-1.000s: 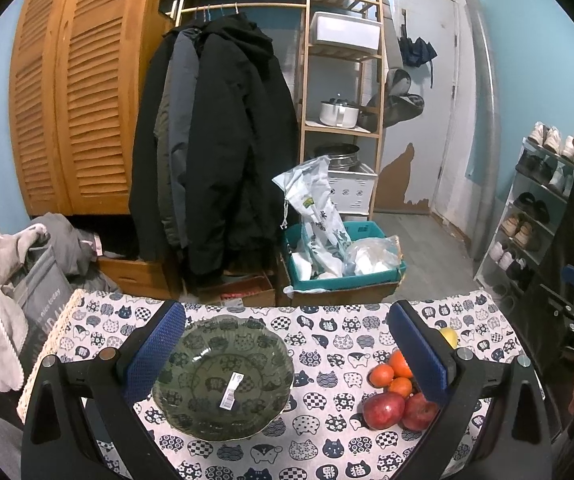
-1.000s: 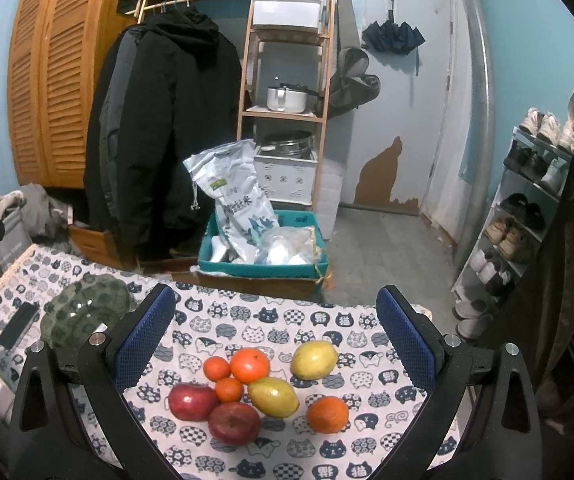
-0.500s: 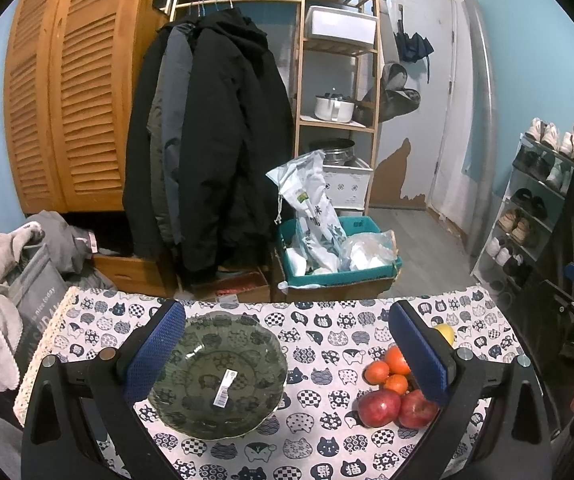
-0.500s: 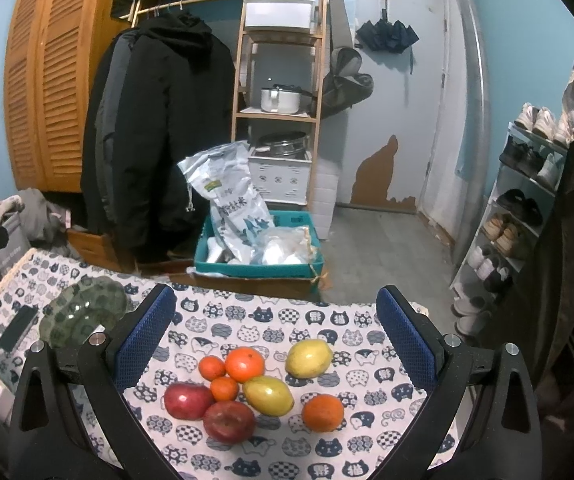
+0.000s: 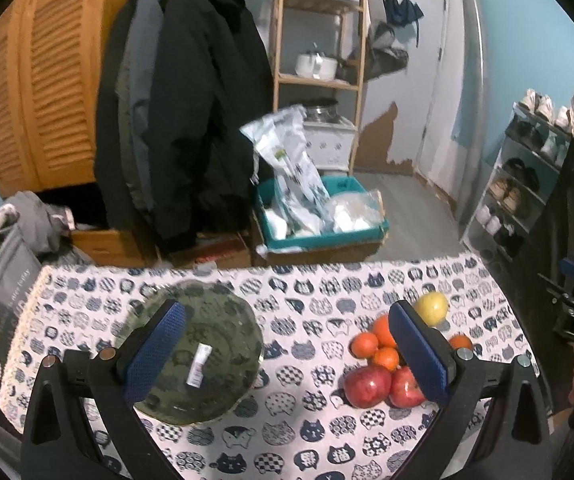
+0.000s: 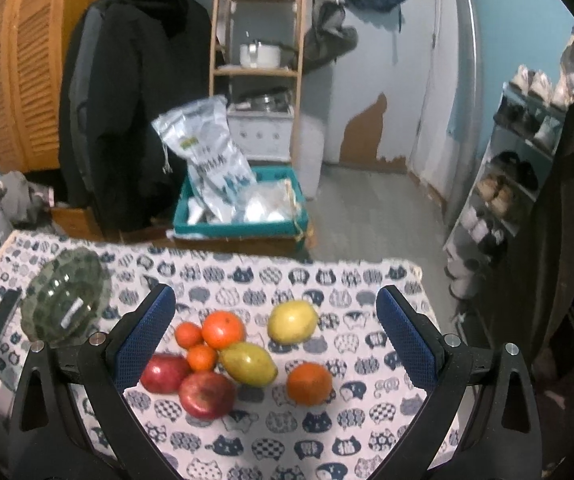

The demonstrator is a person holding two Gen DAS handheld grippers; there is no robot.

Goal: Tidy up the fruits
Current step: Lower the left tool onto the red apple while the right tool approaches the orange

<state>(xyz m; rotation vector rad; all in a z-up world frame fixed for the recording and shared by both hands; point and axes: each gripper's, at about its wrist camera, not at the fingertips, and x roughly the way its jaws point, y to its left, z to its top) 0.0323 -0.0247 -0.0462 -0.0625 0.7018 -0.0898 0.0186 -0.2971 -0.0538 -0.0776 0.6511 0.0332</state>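
**Both pairs of fingers apart above the fruit and bowl**

Fingers on my left gripper (image 5: 285, 354) are spread wide and hold nothing, hovering over the cat-print bench (image 5: 307, 292). Between them and to the left sits the green glass bowl (image 5: 203, 356), a white sticker inside it; my left blue pad overlaps its rim in the view. My right gripper (image 6: 275, 334) is likewise wide apart and empty, framing the fruit pile. In that pile two red apples (image 6: 207, 394) lie nearest me, touching three small oranges (image 6: 223, 328) and a yellow-green mango (image 6: 249, 362). A yellow lemon-like fruit (image 6: 292, 321) sits just beyond, and a lone orange (image 6: 309, 383) lies apart to the right. No fruit is in the bowl.
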